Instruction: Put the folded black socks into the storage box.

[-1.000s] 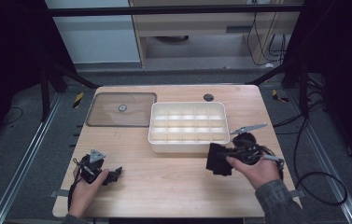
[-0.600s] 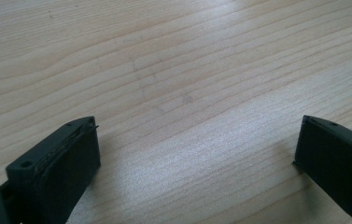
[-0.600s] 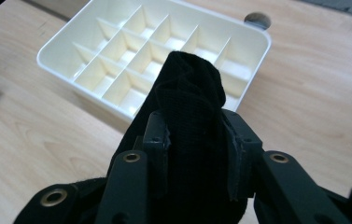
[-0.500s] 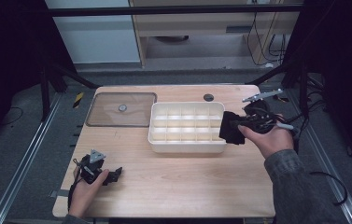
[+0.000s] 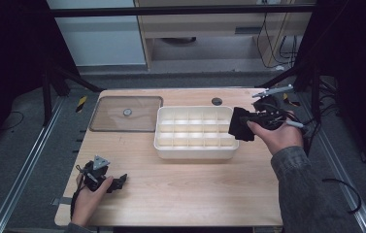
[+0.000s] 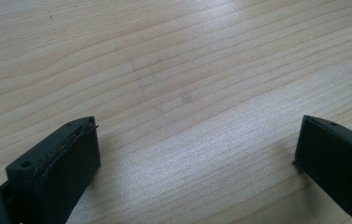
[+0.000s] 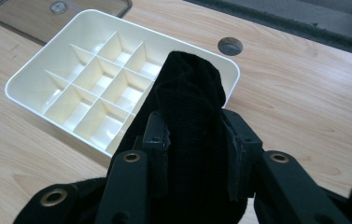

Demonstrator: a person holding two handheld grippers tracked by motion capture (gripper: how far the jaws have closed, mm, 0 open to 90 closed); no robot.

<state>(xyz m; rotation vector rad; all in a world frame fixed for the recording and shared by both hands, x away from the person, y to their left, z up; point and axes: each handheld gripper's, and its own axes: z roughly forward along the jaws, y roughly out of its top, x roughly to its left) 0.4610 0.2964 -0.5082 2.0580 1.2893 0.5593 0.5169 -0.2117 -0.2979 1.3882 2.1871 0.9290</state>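
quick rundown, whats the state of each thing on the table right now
divided tray: lid off, compartments empty
clear lid: flat on table, left of tray
black cloth: bunched, held above tray's right end
right hand-held gripper: shut on black cloth
left hand-held gripper: open, low over bare table
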